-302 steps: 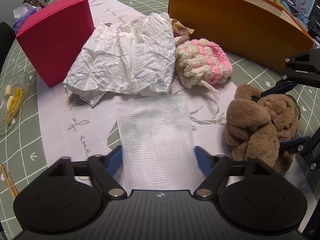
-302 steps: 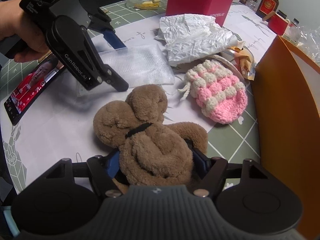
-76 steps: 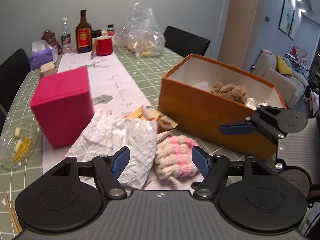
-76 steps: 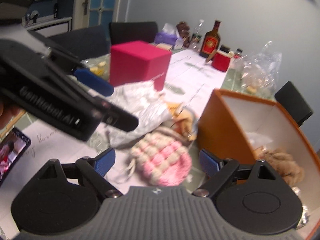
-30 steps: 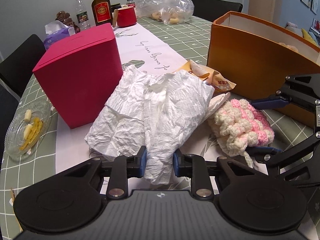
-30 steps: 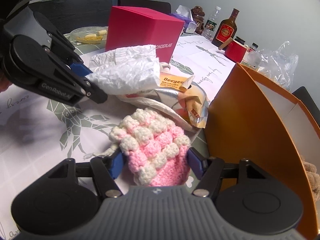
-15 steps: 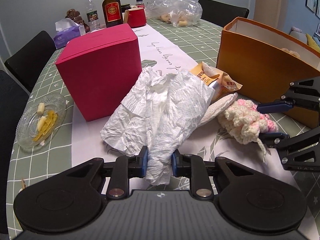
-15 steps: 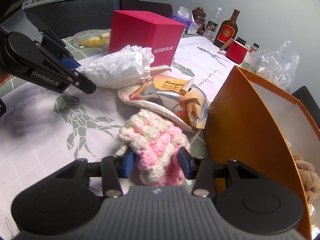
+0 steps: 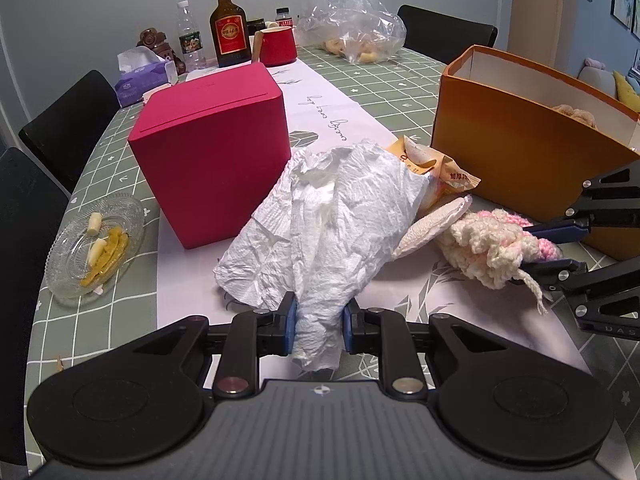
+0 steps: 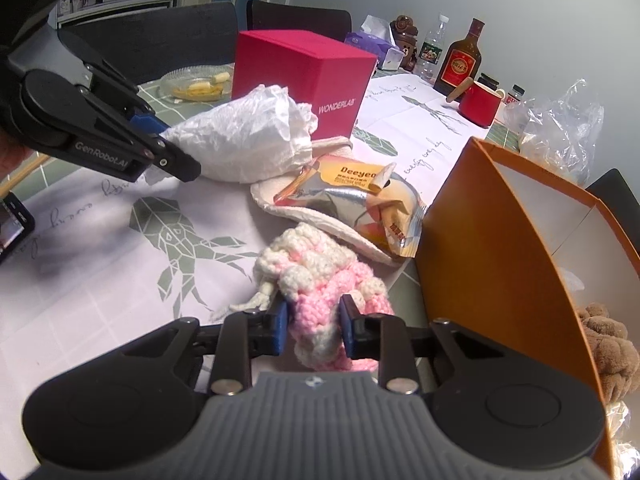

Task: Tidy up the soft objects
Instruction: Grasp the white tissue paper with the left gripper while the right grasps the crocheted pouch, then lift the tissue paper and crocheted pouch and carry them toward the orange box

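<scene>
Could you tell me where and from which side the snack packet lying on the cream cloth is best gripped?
Grip the snack packet by its flat crimped end beside the orange box, coming from above; that thin seam sticks up clear of the cream cloth.

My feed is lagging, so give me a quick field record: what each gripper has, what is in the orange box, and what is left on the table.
left gripper: shut on the white crumpled paper
right gripper: jaws closing, pads pressing the pink knitted pouch
orange box: open, brown plush toy inside
left on the table: snack packet lying on a cream cloth
red box: closed, behind the paper
</scene>
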Motion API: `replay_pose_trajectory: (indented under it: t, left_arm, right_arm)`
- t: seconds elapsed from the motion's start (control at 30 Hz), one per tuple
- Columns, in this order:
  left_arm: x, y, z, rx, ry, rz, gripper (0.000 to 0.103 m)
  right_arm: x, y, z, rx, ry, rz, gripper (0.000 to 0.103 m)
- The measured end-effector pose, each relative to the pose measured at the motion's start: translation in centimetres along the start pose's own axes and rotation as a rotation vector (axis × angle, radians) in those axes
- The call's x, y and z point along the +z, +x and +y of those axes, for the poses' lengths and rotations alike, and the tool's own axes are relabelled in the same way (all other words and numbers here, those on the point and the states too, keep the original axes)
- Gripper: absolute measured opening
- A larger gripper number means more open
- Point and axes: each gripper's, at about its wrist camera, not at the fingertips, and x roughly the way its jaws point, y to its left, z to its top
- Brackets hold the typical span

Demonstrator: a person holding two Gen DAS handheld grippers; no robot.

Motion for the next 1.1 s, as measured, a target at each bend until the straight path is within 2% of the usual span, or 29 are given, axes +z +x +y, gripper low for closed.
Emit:
replay_pose_trajectory:
  t: [0.53,0.93,1.1]
  left_arm:
    - [0.7,-2.8,0.2,-0.012,-0.031,-0.055,0.016]
    - [1.9,-7.9,0.2,-0.045,-0.077,-0.169,0.015]
    - [2.9,-10.9,0.0,-0.048,-0.071,-0.252,0.015]
  right_arm:
    - [0.4,-3.6,-1.1,-0.001,0.067,-0.056,0.024]
    - [1.3,-7.4,-2.3,-0.021,0.135,-0.141,0.024]
    - [1.9,-9.3,-2.8,-0.024,0.162,-0.192,0.024]
